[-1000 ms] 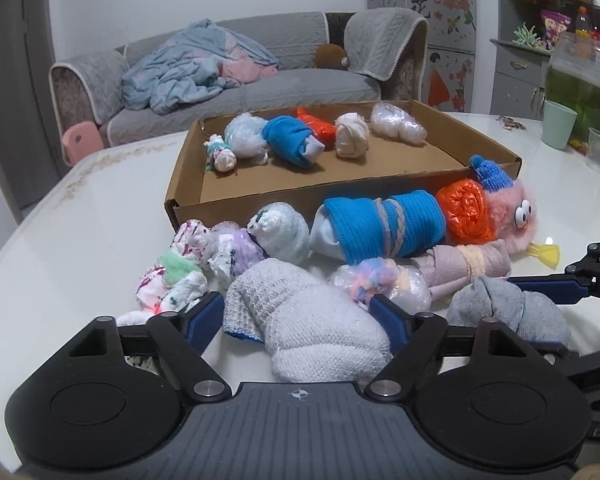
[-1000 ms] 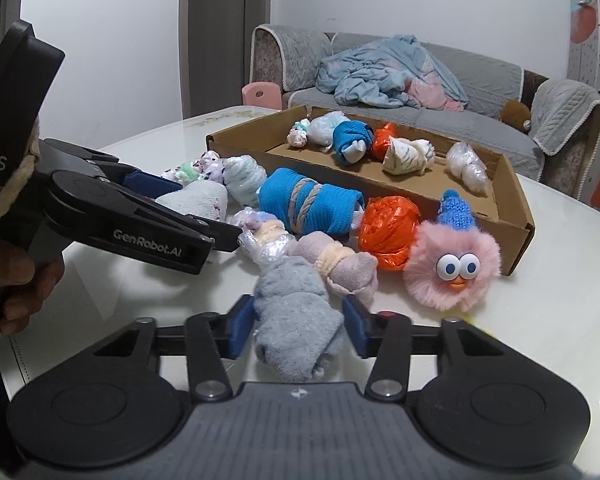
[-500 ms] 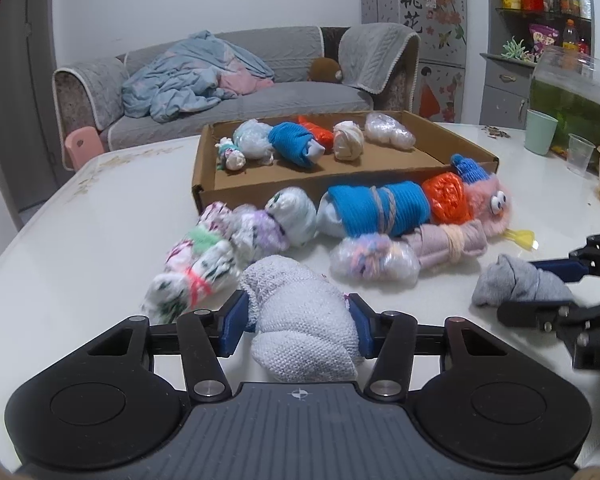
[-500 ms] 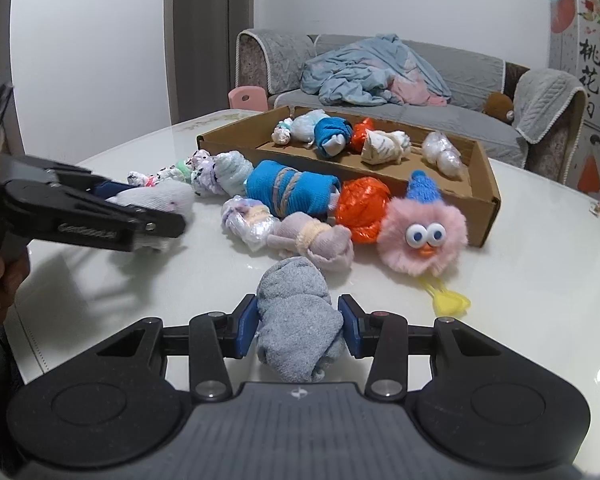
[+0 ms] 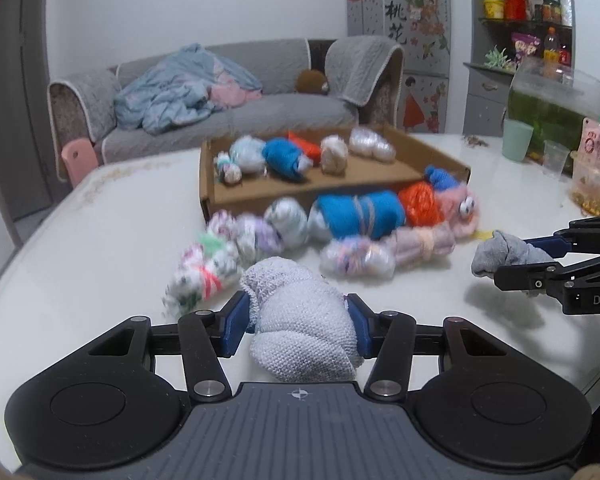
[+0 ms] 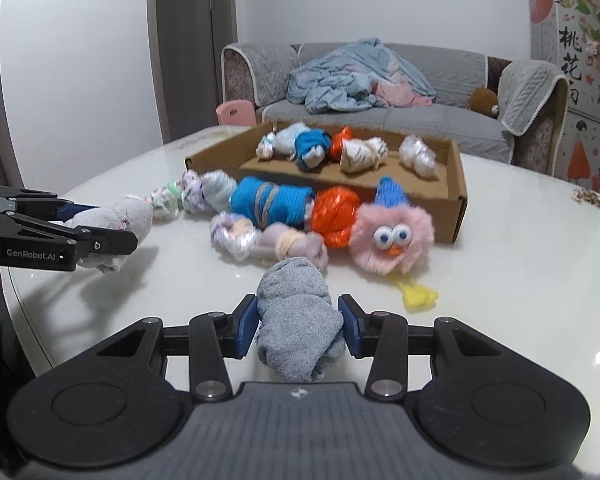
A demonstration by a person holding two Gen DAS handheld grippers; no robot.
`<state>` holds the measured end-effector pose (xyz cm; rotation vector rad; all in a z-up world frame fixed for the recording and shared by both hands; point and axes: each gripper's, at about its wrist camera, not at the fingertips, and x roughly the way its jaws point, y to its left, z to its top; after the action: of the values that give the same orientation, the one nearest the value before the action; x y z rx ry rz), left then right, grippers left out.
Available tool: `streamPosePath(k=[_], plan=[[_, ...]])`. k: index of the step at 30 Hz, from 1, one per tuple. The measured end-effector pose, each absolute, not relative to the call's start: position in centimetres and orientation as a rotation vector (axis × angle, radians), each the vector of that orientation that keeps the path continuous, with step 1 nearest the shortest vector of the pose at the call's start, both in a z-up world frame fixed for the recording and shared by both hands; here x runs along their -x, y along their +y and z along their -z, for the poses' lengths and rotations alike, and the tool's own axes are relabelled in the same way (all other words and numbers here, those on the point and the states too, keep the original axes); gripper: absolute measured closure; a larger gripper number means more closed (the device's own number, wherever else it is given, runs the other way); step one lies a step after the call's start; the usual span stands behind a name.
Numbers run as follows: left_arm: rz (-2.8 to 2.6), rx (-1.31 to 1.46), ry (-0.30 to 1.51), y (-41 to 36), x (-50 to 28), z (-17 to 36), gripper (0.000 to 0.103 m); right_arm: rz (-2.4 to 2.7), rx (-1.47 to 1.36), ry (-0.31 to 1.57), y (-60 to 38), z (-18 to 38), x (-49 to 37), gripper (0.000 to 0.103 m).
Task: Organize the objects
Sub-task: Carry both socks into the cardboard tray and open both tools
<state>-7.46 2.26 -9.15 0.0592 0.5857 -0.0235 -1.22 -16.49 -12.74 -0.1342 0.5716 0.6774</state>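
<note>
Cardboard box [image 5: 440, 152] sits mid-table; between it and us lies a row of bundles [image 6: 272, 200]. Our left gripper [image 5: 298, 322] has just closed on a white sock [image 5: 300, 332]; our right gripper [image 6: 298, 328] clamps a grey sock [image 6: 296, 324].

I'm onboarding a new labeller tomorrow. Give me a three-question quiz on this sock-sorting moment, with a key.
1. True or false: the left gripper is shut on the white sock roll.
2. What does the right gripper hold? A) pink toy B) grey sock roll C) orange bundle
3. Where does the pink toy lie: in the box or on the table?

Key:
1. True; both pads press its sides.
2. B, the grey sock roll.
3. On the table, just in front of the box.
</note>
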Motion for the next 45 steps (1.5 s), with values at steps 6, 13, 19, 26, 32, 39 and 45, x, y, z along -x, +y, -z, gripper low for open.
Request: streamPosePath(k=[6,13,19,26,32,39,45], plan=[[0.045,-0.088,0.521,3.0,6.1,5.0,0.045,-0.697,0.127,0.519,-16.7,9.2,0.4,0.063],[0.052,-0.172,0.433,4.1,2.8,-0.3,0.045,-0.725,0.120,0.428,-15.5,3.4,-2.1,0.063],[0.057,-0.231,0.406,4.4,-0.8,-2.6,0.045,-0.742,0.114,0.421,-12.8,0.8,-6.1,0.063],[0.060,-0.216,0.447,4.9,-4.4,-1.3,0.045,-0.775,0.116,0.474,-9.2,1.4,-9.0,0.063],[0.075,-0.211,0.496,5.3,-6.4,0.7,0.045,-0.794,0.130,0.539,-7.4,2.9,-10.6,0.063],[0.095,-0.226,0.537,5.7,-8.0,2.4,0.045,-0.813,0.131,0.599,-6.5,3.9,-12.1,0.063],[0.163,-0.239,0.581,6.3,-8.7,3.7,0.045,-0.822,0.146,0.649,-5.7,4.6,-12.7,0.063]])
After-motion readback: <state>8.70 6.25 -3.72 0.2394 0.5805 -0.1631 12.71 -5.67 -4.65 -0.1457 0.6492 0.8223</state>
